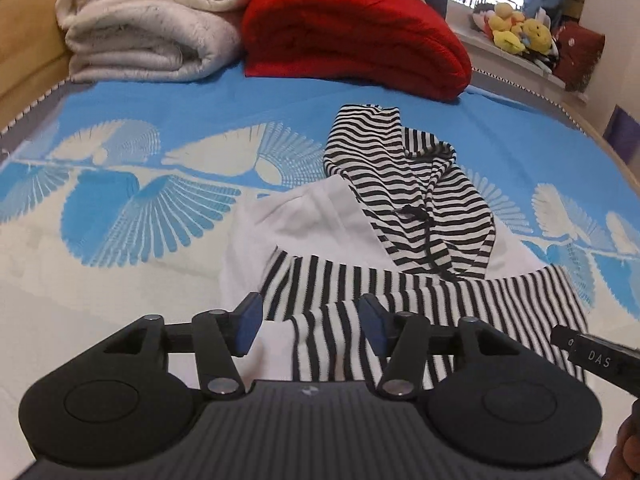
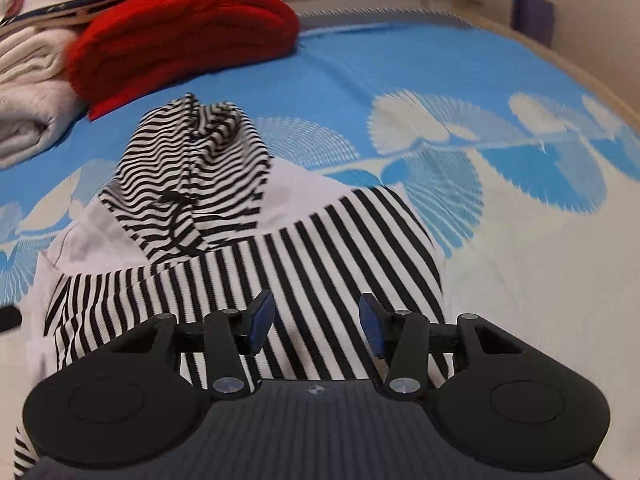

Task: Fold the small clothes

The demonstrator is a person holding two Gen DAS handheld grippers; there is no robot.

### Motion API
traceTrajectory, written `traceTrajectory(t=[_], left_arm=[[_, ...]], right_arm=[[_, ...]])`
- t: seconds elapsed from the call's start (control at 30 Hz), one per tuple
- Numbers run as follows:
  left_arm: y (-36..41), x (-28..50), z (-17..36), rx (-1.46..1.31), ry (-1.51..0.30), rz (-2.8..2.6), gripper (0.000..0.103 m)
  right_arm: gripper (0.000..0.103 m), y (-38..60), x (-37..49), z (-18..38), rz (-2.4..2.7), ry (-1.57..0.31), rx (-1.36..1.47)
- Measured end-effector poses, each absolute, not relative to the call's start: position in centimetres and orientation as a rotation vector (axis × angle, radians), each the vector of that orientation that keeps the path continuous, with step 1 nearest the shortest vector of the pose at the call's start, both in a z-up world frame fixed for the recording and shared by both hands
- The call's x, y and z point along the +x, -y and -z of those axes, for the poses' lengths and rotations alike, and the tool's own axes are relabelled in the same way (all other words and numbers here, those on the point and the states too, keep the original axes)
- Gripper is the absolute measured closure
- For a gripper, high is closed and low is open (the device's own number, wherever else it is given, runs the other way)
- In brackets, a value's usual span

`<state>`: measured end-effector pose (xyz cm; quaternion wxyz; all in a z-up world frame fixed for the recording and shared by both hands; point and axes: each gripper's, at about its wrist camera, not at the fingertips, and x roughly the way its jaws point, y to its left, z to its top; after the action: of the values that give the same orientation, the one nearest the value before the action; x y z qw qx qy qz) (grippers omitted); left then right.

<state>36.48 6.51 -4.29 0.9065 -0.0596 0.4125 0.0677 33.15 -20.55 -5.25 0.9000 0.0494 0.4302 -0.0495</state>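
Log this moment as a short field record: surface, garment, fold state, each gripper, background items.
surface: blue and white patterned bedspread
garment: black-and-white striped hooded top with a white body
fold state: striped sleeves laid across the white body, hood bunched at the far end
left hand-held gripper: open, nothing between its pads, above the near striped edge
right hand-held gripper: open, holding nothing, above the striped sleeve
background: folded red blanket, folded cream blanket, plush toys on a ledge
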Motion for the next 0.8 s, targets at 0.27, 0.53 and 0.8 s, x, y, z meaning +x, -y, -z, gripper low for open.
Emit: traceTrajectory(t=[0.27, 0.53, 0.8], left_arm=[[-7.16, 36.79, 4.63, -0.129, -0.863, -0.150, 0.041], [-6.70, 36.96, 4.89, -0.100, -0.862, -0.156, 0.035], [-6.71, 37.00, 4.64, -0.101, -0.791, -0.195, 0.024]], right_arm=[[0.054, 19.67, 33.45, 5.56, 0.093, -0.882, 0.062], [0.054, 19.57, 33.43, 5.55, 0.090, -0.871, 0.036], [0.054, 19.94, 33.19, 4.86, 0.086, -0.832, -0.003]])
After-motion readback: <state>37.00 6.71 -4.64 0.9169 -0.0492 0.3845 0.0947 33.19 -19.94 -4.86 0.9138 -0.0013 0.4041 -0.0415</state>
